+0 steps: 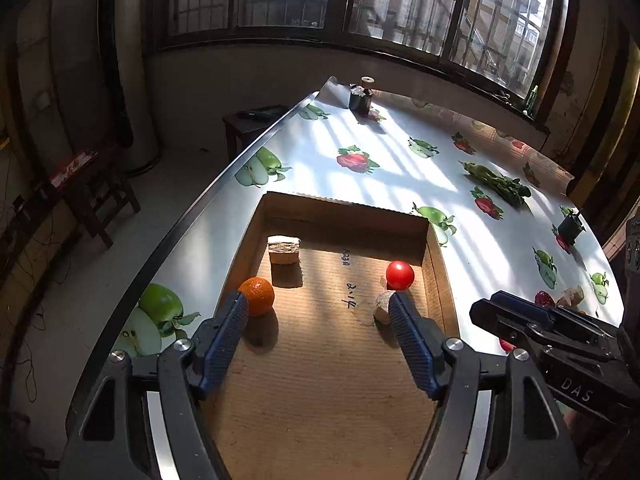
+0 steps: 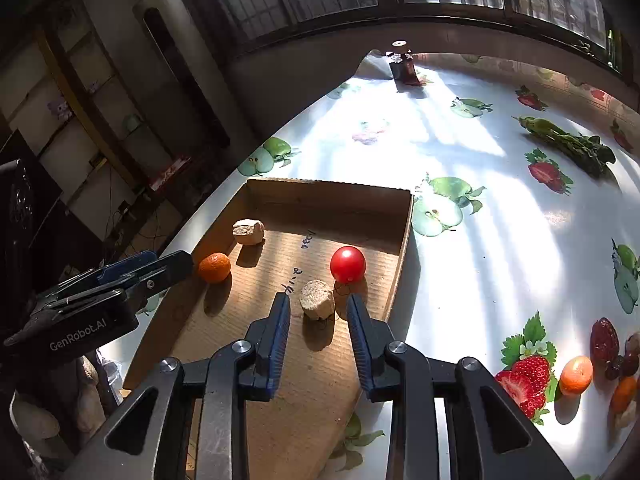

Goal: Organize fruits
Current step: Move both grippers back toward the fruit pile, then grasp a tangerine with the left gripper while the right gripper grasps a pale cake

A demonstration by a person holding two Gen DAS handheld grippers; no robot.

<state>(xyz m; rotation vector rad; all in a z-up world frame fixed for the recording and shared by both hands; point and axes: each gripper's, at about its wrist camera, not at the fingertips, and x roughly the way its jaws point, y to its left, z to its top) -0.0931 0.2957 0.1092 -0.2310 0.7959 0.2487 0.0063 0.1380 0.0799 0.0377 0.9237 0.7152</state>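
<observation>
A shallow cardboard box lies on the fruit-print table. In it are an orange, a red round fruit and two beige chunks, one at the back and one at the front. My left gripper hangs open over the box, its left finger just beside the orange, nothing between the jaws. My right gripper is open a little. The front beige chunk sits between its fingertips with a gap on each side. The red fruit lies just beyond it and the orange to the left.
Loose fruits lie in a cluster on the table to the right of the box. A bunch of green vegetables lies far right, a dark bottle at the far corner. The table's left edge drops to the floor.
</observation>
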